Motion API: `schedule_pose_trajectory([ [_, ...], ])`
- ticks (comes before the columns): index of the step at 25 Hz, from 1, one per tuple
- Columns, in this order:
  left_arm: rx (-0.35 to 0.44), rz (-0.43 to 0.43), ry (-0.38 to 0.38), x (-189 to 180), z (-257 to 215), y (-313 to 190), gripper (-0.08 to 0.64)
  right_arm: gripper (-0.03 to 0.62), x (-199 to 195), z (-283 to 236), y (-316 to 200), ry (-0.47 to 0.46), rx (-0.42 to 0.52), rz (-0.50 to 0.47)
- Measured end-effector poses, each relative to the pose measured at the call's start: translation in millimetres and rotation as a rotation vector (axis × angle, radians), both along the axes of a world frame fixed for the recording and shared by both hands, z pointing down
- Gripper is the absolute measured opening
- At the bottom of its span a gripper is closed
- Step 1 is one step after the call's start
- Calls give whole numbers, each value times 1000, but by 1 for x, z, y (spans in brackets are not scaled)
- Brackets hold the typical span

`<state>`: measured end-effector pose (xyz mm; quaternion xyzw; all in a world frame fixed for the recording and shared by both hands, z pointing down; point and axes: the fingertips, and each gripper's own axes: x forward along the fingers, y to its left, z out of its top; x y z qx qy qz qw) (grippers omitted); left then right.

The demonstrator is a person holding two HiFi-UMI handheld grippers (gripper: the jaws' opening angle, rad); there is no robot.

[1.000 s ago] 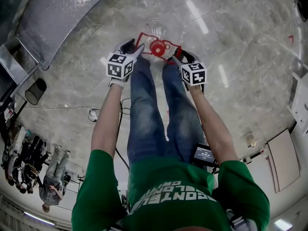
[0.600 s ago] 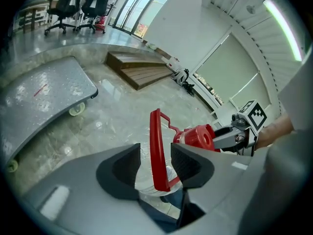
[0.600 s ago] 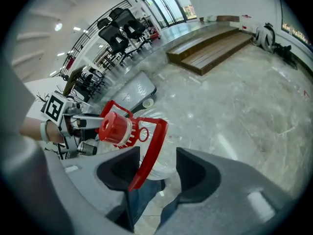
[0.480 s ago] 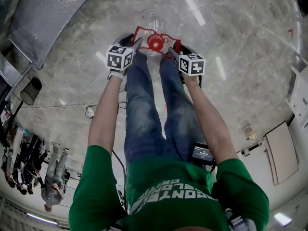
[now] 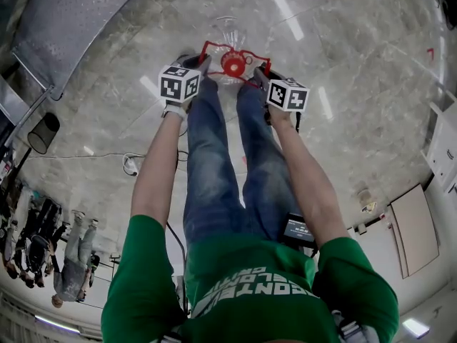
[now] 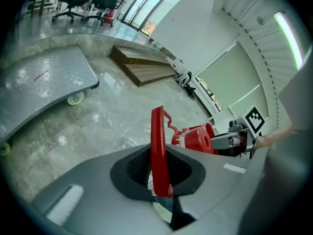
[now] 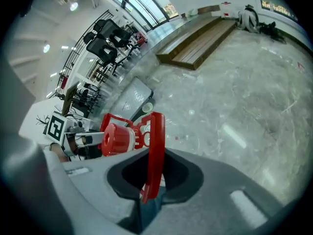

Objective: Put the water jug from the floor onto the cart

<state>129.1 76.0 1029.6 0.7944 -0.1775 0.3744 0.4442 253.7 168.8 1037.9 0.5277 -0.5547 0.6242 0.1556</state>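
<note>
Both left gripper (image 5: 203, 63), right gripper (image 5: 259, 73) on handle (image 6: 157, 141)

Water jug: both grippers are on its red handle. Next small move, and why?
Probably a short, level lift with both hands together. The left gripper and right gripper have just been closing, each on a side of the red handle; the water jug stands on the floor, the cart to the left.
</note>
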Motion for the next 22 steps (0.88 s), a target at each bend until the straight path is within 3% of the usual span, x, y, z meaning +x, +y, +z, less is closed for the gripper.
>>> schedule_pose_trajectory([
  [6, -39, -56, 38, -1, -11, 2, 54, 32, 0, -18, -14, -26, 52, -43],
  [11, -40, -108, 79, -6, -47, 2, 55, 34, -2, -53, -25, -56, 104, -130],
  [17, -9, -197, 119, -8, -128, -10, 57, 35, -2, -136, -54, -56, 180, -219],
  [22, 67, -255, 207, 0, -231, -32, 58, 37, 6, -233, -91, -44, 267, -333],
])
